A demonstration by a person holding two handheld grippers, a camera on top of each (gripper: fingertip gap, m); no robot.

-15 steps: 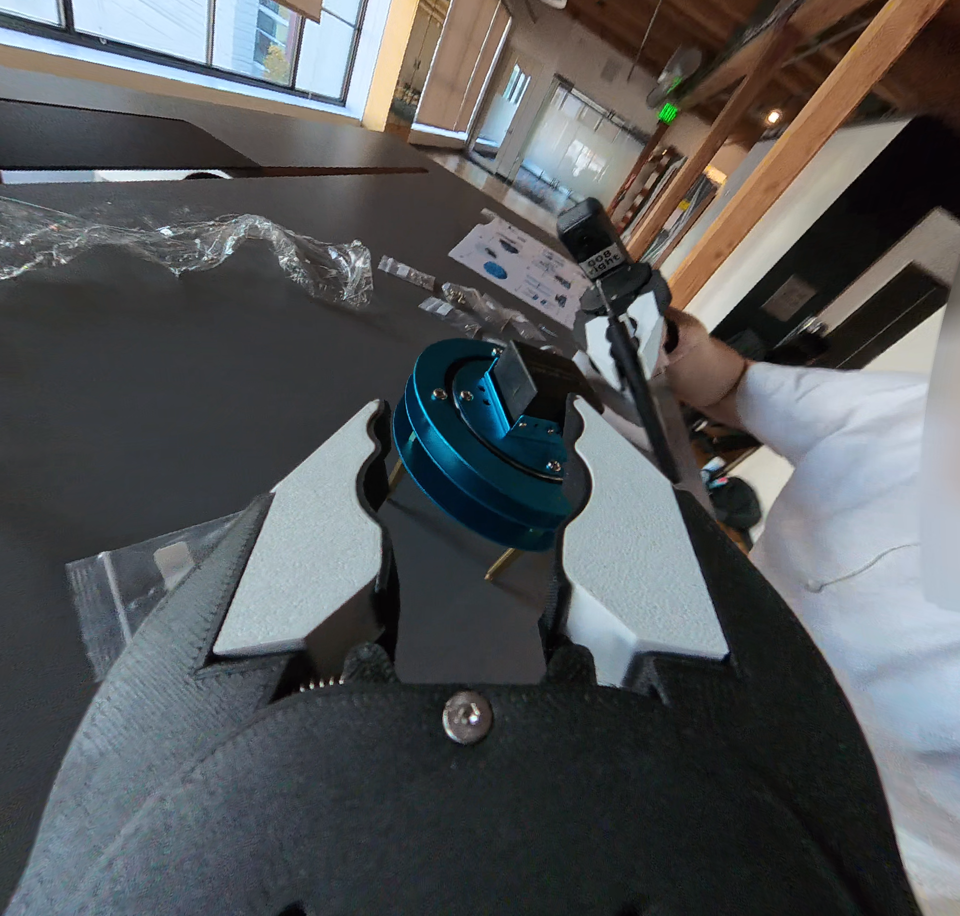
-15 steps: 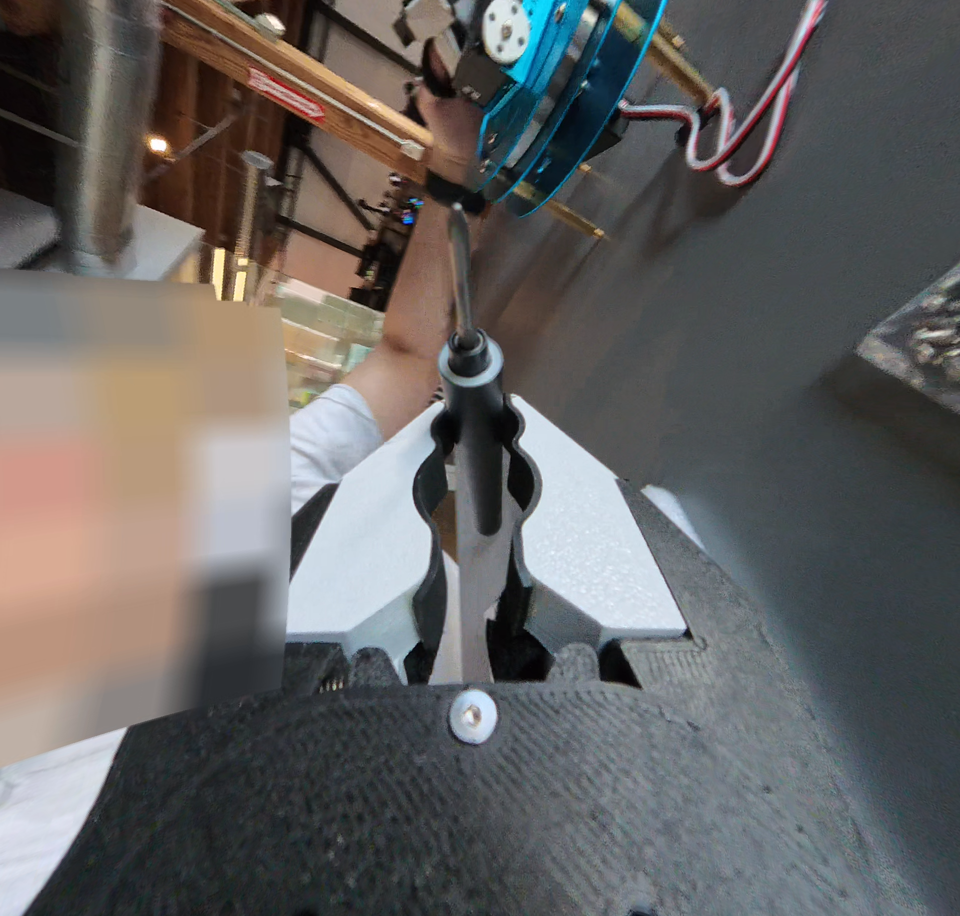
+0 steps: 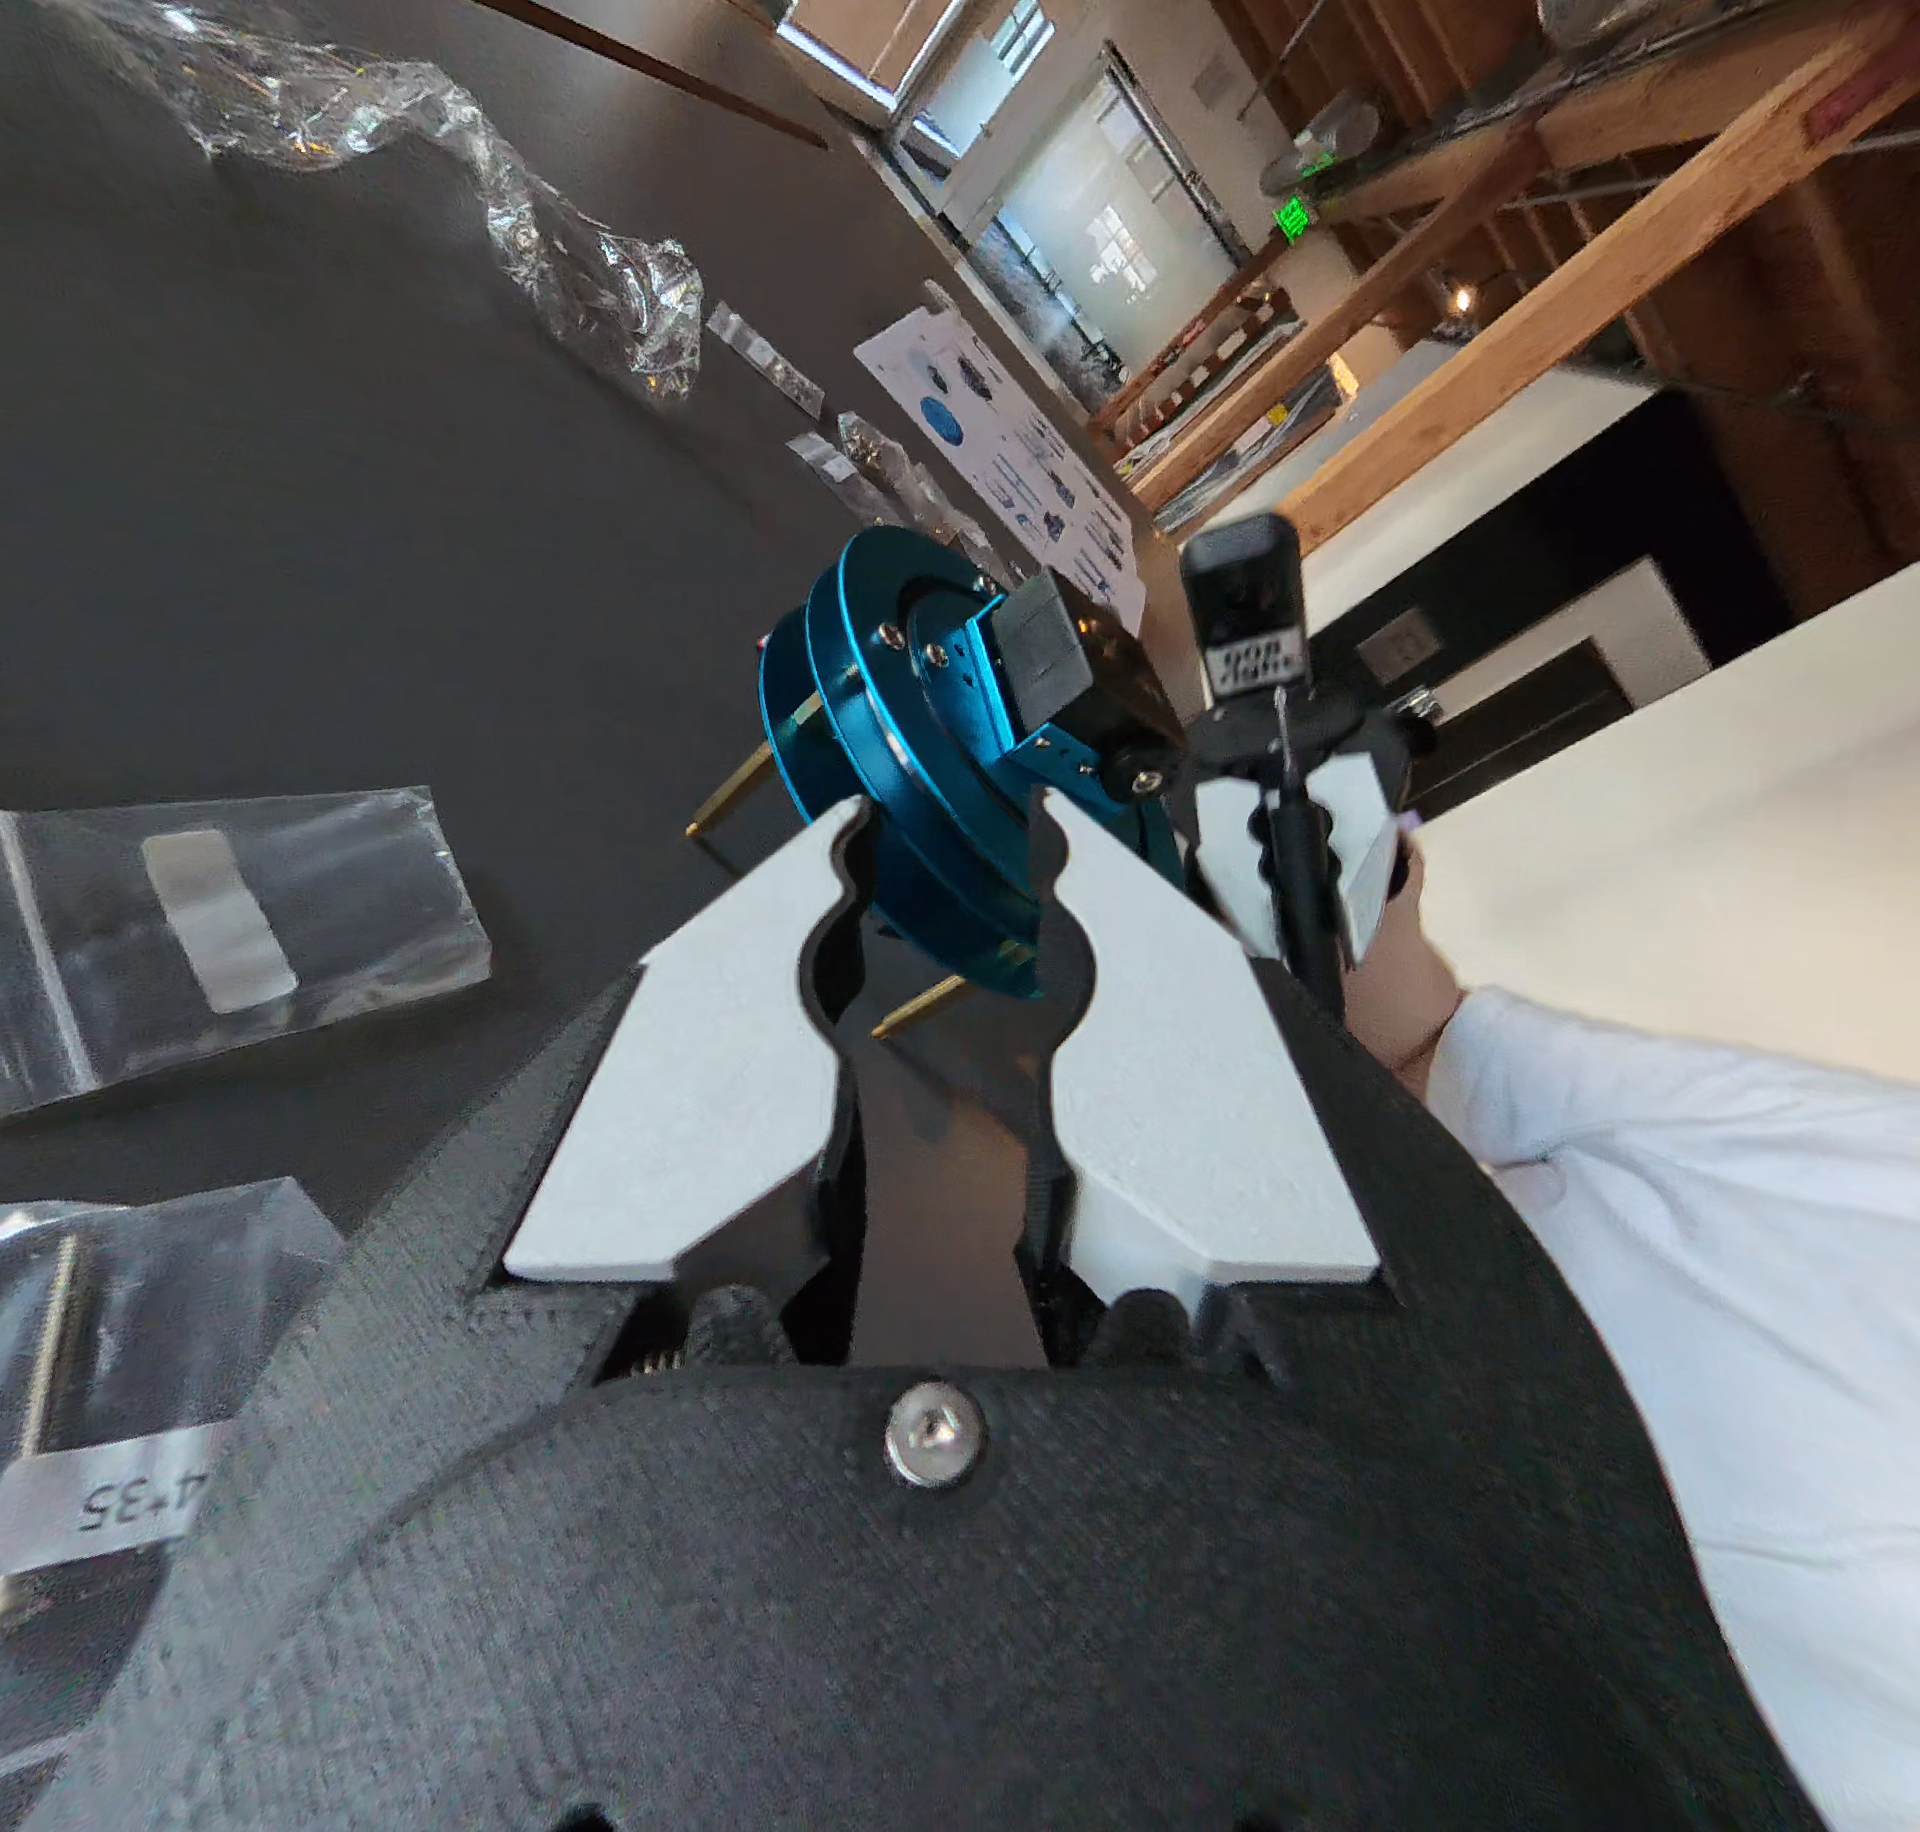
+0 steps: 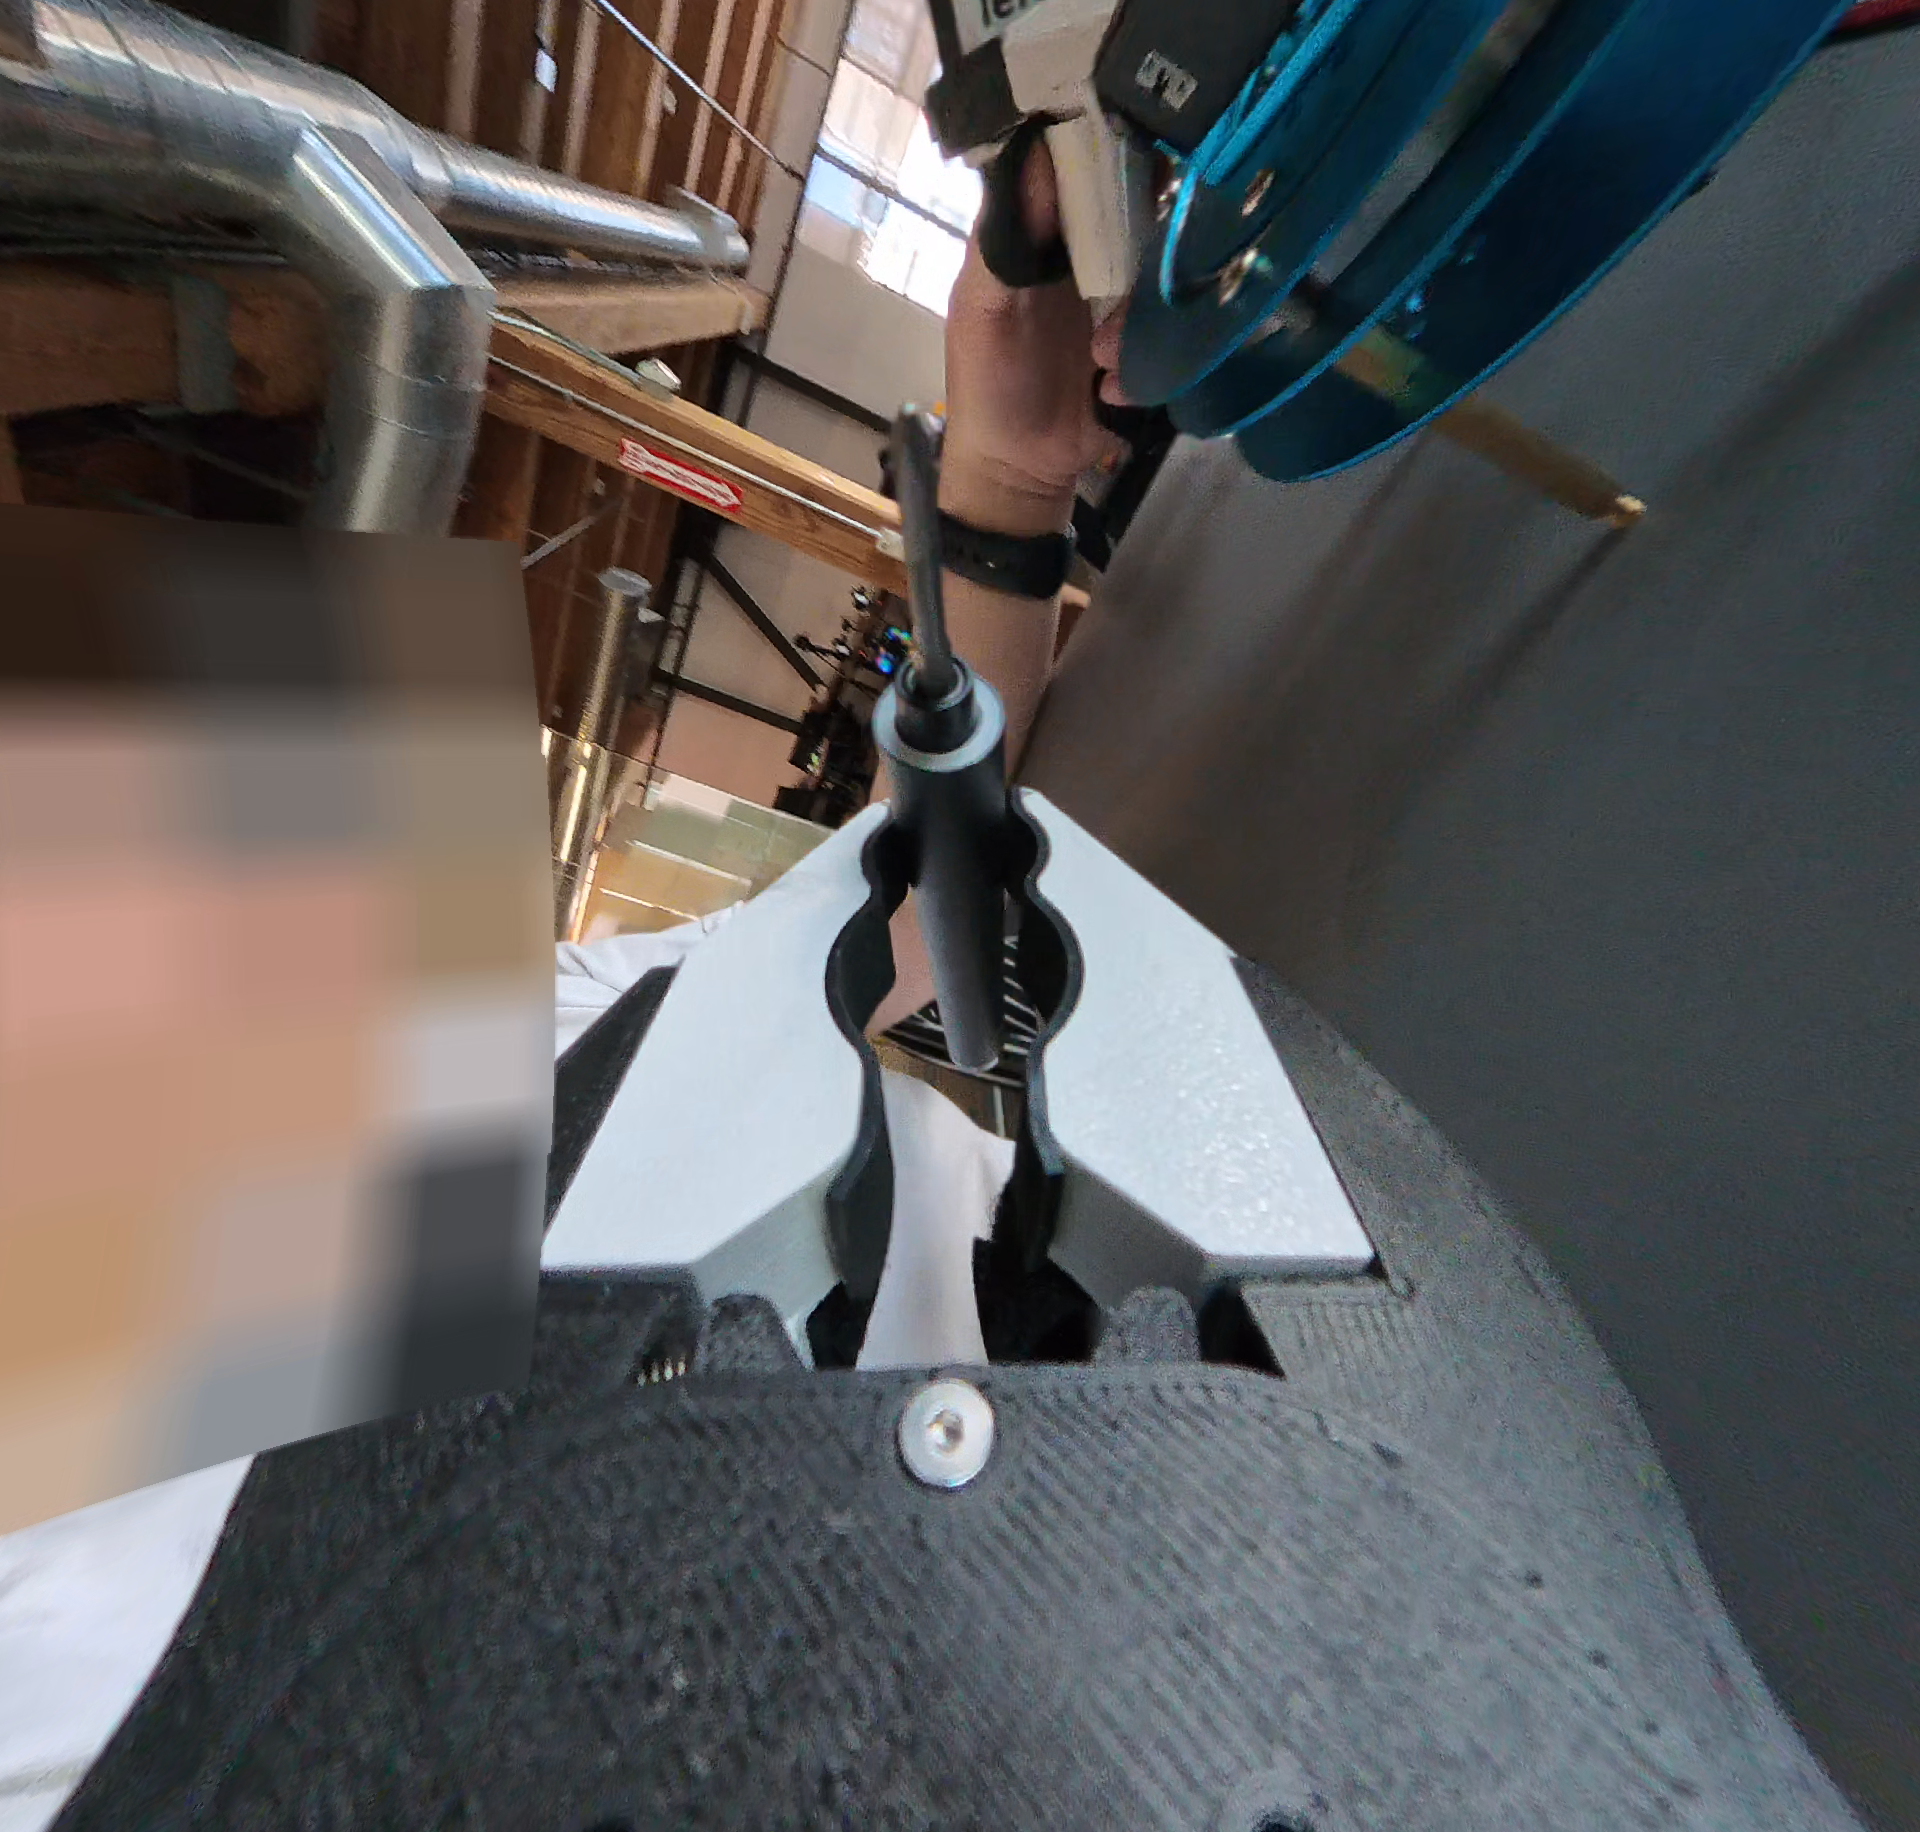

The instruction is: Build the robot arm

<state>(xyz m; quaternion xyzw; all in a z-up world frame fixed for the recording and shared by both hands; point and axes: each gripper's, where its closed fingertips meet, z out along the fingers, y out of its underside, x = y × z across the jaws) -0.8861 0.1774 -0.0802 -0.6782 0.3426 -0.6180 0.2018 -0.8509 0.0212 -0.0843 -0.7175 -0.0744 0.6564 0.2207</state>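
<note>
My left gripper (image 3: 951,816) is shut on the rim of a blue two-disc metal assembly (image 3: 914,733) and holds it tilted above the dark table (image 3: 312,535). The assembly has brass standoffs (image 3: 727,800) and a black servo block (image 3: 1049,650). My right gripper (image 4: 951,821) is shut on a black screwdriver (image 4: 951,899), its shaft pointing up and forward. The shaft tip lies just left of the blue assembly (image 4: 1403,172) and apart from it. The right gripper (image 3: 1288,795) also shows in the left wrist view, just right of the assembly. The left gripper (image 4: 1081,120) shows in the right wrist view.
Clear zip bags (image 3: 229,920) lie on the table at the left. Crumpled clear wrap (image 3: 582,255), small hardware bags (image 3: 862,463) and a printed sheet (image 3: 1018,473) lie farther back. A person's white sleeve (image 3: 1662,1263) is at the right. My right fingertips sit around 15 cm from my left ones. To the black servo block (image 3: 1049,650): left tips about 4 cm, right tips about 15 cm.
The left gripper has rolled and tilted the blue assembly. The right gripper with the screwdriver has come closer, so the assembly looms larger in its view.
</note>
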